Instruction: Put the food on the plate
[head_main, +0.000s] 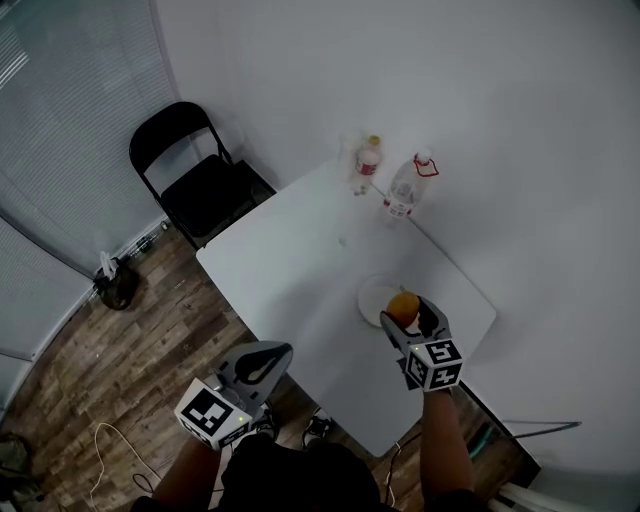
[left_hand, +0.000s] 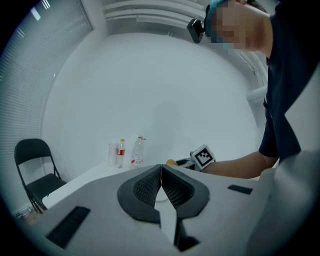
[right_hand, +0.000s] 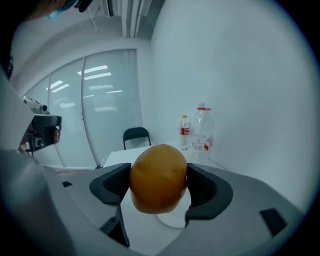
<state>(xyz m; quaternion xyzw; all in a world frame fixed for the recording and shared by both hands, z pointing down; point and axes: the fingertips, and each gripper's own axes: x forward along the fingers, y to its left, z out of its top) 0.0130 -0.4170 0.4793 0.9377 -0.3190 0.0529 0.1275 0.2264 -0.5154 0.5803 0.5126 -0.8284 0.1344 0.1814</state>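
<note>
My right gripper is shut on an orange-yellow fruit, the food, and holds it just above the near edge of a small white plate on the white table. The same fruit shows orange at the gripper's tip in the head view. The plate lies partly hidden below the fruit in the right gripper view. My left gripper is shut and holds nothing, off the table's near left corner. In the left gripper view its jaws meet, and the fruit shows small beyond them.
Two plastic bottles and a clear cup stand at the table's far corner by the wall. A black folding chair stands on the wood floor past the table's left side. A cable lies on the floor.
</note>
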